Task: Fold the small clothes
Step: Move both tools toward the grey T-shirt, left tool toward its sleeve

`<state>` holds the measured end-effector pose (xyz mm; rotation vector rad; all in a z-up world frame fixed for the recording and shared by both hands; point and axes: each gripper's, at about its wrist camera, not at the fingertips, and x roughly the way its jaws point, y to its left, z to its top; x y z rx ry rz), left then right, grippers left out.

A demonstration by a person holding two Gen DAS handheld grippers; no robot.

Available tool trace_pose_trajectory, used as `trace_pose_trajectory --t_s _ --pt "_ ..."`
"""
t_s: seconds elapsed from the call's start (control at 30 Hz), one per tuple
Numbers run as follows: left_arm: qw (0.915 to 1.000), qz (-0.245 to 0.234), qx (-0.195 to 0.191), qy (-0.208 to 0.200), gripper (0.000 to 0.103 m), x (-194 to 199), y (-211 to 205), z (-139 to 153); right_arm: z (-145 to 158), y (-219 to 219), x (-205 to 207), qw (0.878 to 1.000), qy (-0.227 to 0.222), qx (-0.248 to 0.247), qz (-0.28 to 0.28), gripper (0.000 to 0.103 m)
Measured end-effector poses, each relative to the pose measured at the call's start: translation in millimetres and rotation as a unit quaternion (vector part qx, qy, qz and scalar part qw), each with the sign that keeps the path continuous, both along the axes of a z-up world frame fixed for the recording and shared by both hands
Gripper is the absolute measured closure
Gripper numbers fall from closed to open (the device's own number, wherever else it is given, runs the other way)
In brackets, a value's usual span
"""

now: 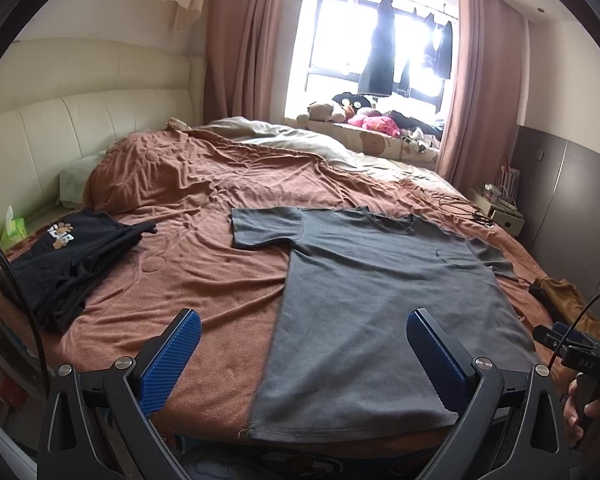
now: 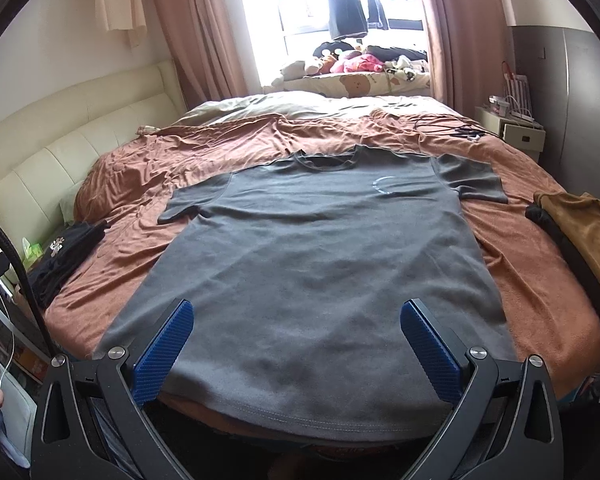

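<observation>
A grey T-shirt (image 2: 320, 264) lies spread flat, front up, on the bed's brown blanket (image 1: 220, 280), hem nearest. The left gripper (image 1: 302, 330) and right gripper (image 2: 296, 320) both hover released, holding nothing — folding looks not yet begun. Next, I judge, comes pinching a sleeve or hem edge. No writing is readable — the chest mark is too faint.

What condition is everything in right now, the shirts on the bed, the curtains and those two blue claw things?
Grey T-shirt: spread flat, unfolded, hem at the near bed edge.
Black clothes: folded, stacked at the left.
Mustard garment: lying bunched at the right.
Brown blanket: wrinkled.
Curtains: drawn apart.
Left gripper: open, holding nothing.
Right gripper: open, holding nothing.
</observation>
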<state>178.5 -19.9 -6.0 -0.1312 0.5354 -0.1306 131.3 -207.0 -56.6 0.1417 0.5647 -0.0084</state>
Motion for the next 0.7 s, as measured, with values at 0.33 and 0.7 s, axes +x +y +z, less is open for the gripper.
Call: trace_pose_trajectory --t_s 0.33,0.7 --pt "0.9984 0.015 -0.026 0.048 0.000 73 13 -20 -5 0 63 1.000 0.028 -0.005 -0.003 0.000" --pt "0.9949 0.037 -0.049 0.080 0.011 163 32 -28 3 4 131 0.999 0.032 -0.015 0.015 0.000"
